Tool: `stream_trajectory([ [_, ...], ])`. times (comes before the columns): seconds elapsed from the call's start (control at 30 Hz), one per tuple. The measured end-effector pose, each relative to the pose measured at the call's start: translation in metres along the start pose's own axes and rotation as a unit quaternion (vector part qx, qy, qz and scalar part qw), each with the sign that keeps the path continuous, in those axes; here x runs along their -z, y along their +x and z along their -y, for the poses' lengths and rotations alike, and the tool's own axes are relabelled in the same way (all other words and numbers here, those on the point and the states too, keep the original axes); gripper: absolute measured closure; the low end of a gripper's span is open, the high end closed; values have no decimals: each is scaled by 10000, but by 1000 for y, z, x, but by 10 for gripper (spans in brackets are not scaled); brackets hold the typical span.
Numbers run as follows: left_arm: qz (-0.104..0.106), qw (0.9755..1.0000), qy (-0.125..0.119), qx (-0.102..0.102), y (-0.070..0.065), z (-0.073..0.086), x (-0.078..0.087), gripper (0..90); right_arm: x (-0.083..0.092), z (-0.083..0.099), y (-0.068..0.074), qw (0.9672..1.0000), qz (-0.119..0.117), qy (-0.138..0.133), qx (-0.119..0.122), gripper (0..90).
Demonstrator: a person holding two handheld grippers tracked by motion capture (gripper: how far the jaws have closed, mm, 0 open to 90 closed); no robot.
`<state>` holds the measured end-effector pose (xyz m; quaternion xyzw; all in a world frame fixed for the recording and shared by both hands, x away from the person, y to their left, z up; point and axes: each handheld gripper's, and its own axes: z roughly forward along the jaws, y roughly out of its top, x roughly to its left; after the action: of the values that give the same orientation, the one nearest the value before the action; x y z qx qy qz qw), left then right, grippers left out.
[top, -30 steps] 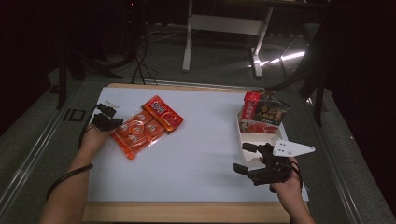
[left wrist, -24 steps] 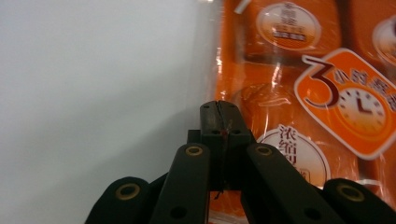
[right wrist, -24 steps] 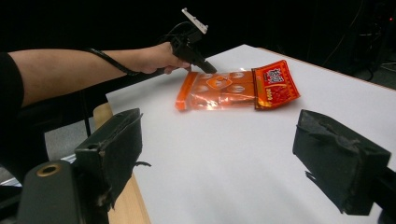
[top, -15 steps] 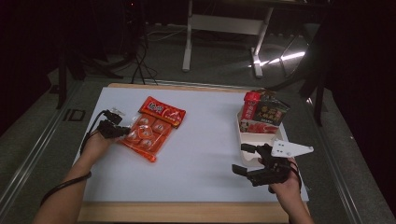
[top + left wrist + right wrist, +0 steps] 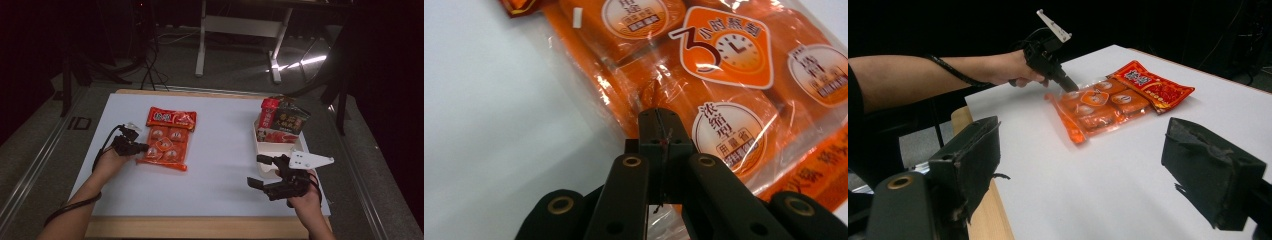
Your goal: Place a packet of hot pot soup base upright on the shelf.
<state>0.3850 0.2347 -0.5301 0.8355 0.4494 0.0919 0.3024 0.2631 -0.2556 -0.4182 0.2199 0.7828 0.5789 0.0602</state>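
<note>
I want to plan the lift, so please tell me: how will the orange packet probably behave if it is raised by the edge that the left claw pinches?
The orange packet is probably floppy: its clear film wrinkles around separate blocks, so it may sag between them. The film looks glossy, so it might slip from the left claw, which grips only a thin edge. It lies flat and seems unlikely to roll.

Bright table, dark surroundings, packet glare

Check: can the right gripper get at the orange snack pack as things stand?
Probably yes. The right gripper is open and bare table lies between it and the orange snack pack. The left gripper is shut on its near edge.
</note>
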Motion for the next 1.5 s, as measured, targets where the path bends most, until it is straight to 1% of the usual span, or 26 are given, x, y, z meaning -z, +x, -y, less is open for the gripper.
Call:
stream_trajectory([
  [0.07,3,10000,1,6,0,-1,0,900,0,0,0,10000,5,5,5,157],
  [0.13,46,9999,-92,71,2,-2,1,900,0,0,0,10000,13,2,12,157],
  [0.17,-18,9999,-110,26,3,-5,1,900,0,0,0,10000,5,1,7,157],
  [0.2,-63,9999,-133,30,4,-6,1,900,0,0,0,10000,13,9,10,157],
  [0.23,-53,9998,-181,75,5,-9,1,900,0,0,0,10000,20,14,13,157],
  [0.33,-129,9995,-273,120,9,-18,-1,900,0,1,0,10000,8,29,10,157],
  [0.4,-157,9990,-358,219,12,-25,-1,900,0,1,0,10000,-2,34,-7,157],
  [0.47,-211,9987,-410,222,13,-32,-3,900,-1,2,-1,10000,-8,39,-1,157],
  [0.63,-367,9983,-374,239,21,-48,-10,900,-2,4,-1,10000,-41,46,-50,157],
  [0.73,-425,9979,-369,326,27,-54,-18,900,-3,5,-1,9999,-71,66,-61,157],
  [0.8,-379,9978,-378,404,30,-57,-23,900,-4,5,-1,9999,-83,64,-69,157],
  [0.83,-454,9976,-372,370,30,-58,-26,900,-4,5,-1,9999,-105,63,-86,157],
  [0.9,-355,9977,-400,427,33,-60,-29,900,-5,6,-2,9999,-110,66,-74,157],
  [0.93,-355,9977,-400,427,33,-60,-29,900,-5,6,-2,9999,-110,66,-74,157],
  [0.97,-380,9972,-459,458,34,-63,-33,900,-5,6,-2,9999,-122,74,-90,157],
  [1.03,-431,9970,-458,443,35,-66,-36,900,-5,7,-3,9998,-138,86,-102,157],
  [1.07,-381,9971,-465,469,36,-68,-38,900,-5,7,-3,9998,-141,85,-101,157],
  [1.1,-422,9972,-438,434,36,-70,-39,900,-5,8,-2,9998,-138,92,-99,157],
  [1.17,-412,9971,-452,444,38,-74,-43,900,-5,8,-2,9999,-114,94,-88,157],
  [1.2,-466,9970,-443,432,39,-75,-45,900,-5,8,-2,9999,-117,84,-93,157],
  [1.23,-457,9971,-406,458,40,-76,-47,900,-5,8,-2,9998,-121,81,-105,157],
  [1.27,-429,9970,-444,467,40,-77,-48,900,-4,8,-2,9998,-116,80,-108,157],
  [1.33,-436,9971,-432,460,41,-77,-50,900,-4,8,-3,9998,-122,63,-121,157],
  [1.43,-281,9971,-439,563,44,-74,-53,900,-3,8,-3,9998,-121,65,-120,157],
  [1.47,-247,9972,-425,564,45,-73,-53,900,-3,8,-3,9998,-127,63,-129,157],
  [1.5,-267,9976,-402,503,44,-73,-53,900,-4,9,-3,9998,-130,67,-123,157],
])
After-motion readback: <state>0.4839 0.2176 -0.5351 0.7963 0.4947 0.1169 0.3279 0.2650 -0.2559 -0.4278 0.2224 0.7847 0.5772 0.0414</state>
